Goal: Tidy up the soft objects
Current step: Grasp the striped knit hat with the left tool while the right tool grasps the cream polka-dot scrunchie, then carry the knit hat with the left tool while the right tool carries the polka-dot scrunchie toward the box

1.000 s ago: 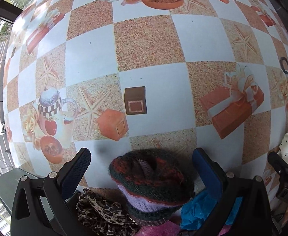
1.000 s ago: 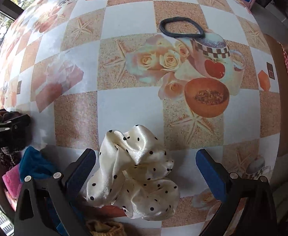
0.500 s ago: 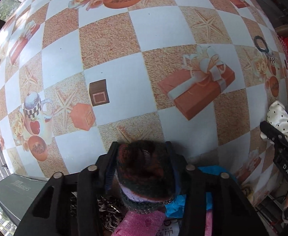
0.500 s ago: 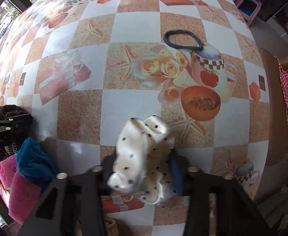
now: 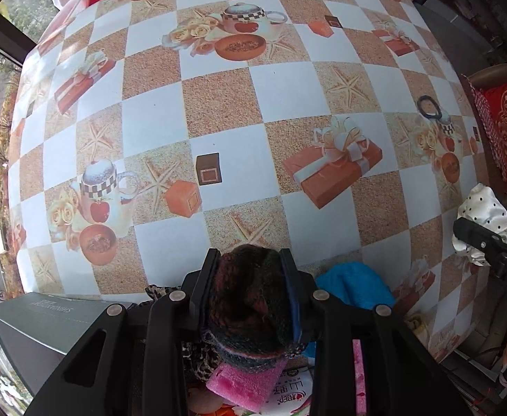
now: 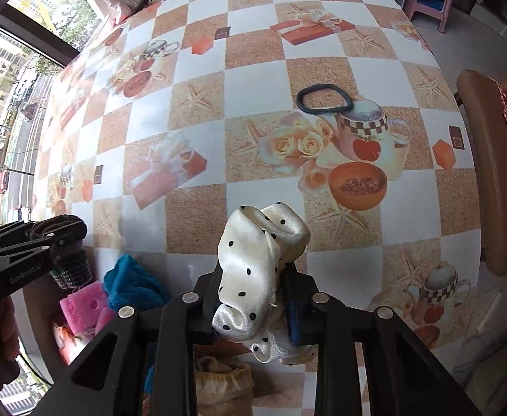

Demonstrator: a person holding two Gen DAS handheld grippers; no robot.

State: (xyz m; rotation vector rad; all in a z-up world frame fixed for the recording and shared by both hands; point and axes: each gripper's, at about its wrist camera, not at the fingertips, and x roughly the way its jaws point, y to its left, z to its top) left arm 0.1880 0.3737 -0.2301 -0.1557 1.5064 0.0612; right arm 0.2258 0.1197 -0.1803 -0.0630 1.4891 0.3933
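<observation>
Checked oilcloth printed with teapots, roses and gift boxes covers the table (image 5: 218,104) under both my grippers. My left gripper (image 5: 250,277) points straight down with the dark knitted scrunchie (image 5: 250,298) pinched between its blue pads; the jaws have just been closing and now stand narrow, pressing on the wool from both sides. That scrunchie bulges ahead of the fingertips and trails back toward the camera, so its long axis runs along the fingers. My right gripper (image 6: 253,277) holds the cream polka-dot scrunchie (image 6: 257,260) the same way, jaws just closed in on the satin, which sticks out past the tips toward the far table edge and hangs crumpled behind them. I cannot see how far either one sits above the cloth. Near the close edge, a blue cloth (image 6: 128,280), a pink sponge (image 6: 80,305) and a leopard-print scrunchie (image 5: 194,360) lie partly hidden behind the left gripper's frame. A yellowish fabric piece (image 6: 218,381) is cut off below the right one. A black hair band (image 6: 324,98) lies flat, well apart, beside a printed teapot
</observation>
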